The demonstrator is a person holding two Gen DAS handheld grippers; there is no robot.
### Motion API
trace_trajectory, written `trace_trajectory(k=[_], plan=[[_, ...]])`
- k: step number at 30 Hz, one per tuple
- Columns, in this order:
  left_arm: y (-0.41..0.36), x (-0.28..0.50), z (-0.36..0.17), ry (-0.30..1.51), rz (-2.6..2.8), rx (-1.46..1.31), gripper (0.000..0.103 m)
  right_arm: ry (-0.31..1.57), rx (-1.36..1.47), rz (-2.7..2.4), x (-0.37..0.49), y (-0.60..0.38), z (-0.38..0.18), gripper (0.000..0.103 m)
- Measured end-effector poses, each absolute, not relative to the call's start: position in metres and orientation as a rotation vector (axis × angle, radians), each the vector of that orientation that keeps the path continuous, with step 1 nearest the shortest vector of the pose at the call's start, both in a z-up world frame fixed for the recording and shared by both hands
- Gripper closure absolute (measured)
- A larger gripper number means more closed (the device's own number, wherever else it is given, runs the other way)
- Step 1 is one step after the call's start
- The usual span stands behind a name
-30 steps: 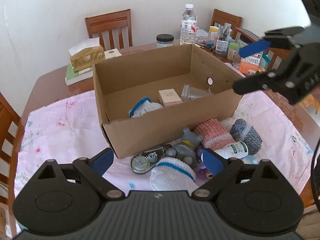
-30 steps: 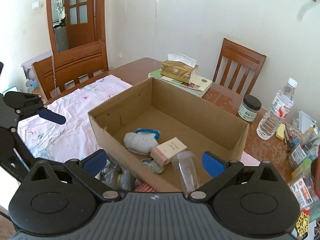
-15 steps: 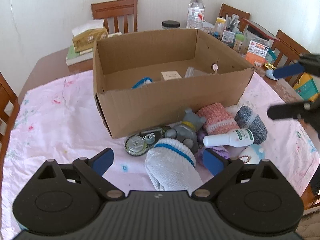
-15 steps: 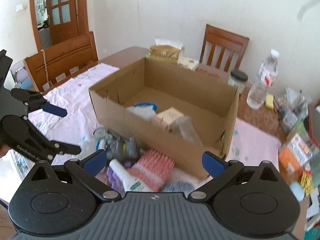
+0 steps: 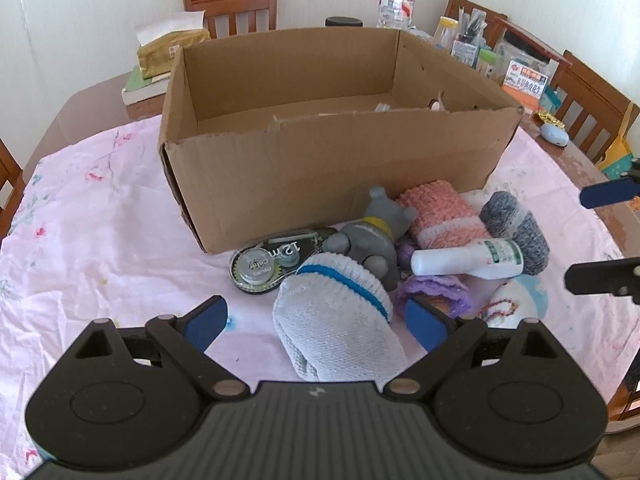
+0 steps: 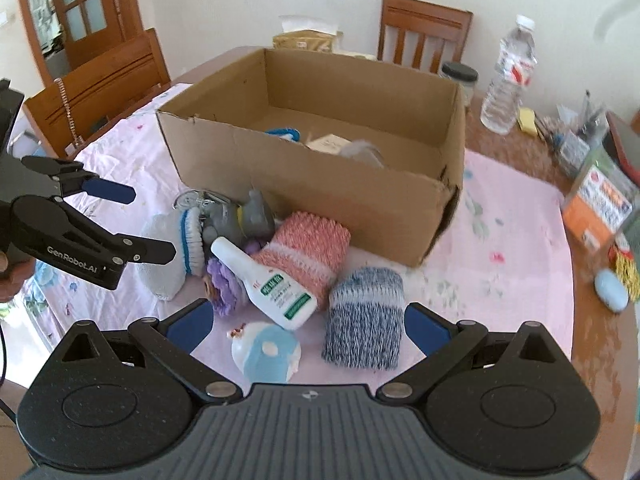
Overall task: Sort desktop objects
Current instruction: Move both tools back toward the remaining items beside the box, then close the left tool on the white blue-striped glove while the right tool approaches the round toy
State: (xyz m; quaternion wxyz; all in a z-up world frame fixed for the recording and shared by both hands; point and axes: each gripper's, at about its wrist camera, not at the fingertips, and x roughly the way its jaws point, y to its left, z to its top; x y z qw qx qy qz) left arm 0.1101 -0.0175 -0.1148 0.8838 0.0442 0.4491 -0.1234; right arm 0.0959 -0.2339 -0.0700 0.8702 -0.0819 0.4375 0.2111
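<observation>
An open cardboard box (image 5: 328,184) (image 6: 320,184) stands on the pink cloth and holds a few items. In front of it lie a white sock with a blue band (image 5: 336,312) (image 6: 168,256), a grey toy (image 5: 372,232) (image 6: 244,216), a tape dispenser (image 5: 268,260), a pink knit roll (image 5: 440,216) (image 6: 304,248), a white bottle (image 5: 468,260) (image 6: 268,280), a grey knit roll (image 5: 516,228) (image 6: 364,320), a purple item (image 6: 224,284) and a blue-white toy (image 6: 266,350). My left gripper (image 5: 316,318) (image 6: 154,224) is open around the white sock. My right gripper (image 6: 306,322) (image 5: 592,236) is open, low over the bottle and grey roll.
A tissue box (image 5: 172,46) on books, a water bottle (image 6: 508,80), a dark-lidded jar (image 6: 460,78) and stationery clutter (image 5: 480,52) sit behind and right of the box. Wooden chairs (image 6: 104,92) ring the table. A small blue object (image 6: 610,290) lies at the right edge.
Both grippers have dropped and pulled back from above the box toward the pile in front of it. The left now straddles the white sock; the right hangs over the bottle and grey roll.
</observation>
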Motion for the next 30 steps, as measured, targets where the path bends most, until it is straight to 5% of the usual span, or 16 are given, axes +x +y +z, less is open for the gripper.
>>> trace_trajectory(k=[13, 30], plan=[[-0.028, 0.121, -0.135, 0.971, -0.267, 0.121, 0.01, 0.935, -0.159, 0.42, 0.095, -0.242, -0.073, 0.0], [-0.03, 0.124, -0.144, 0.989, -0.31, 0.101, 0.03, 0.949, -0.154, 0.417, 0.095, -0.247, -0.077, 0.0]])
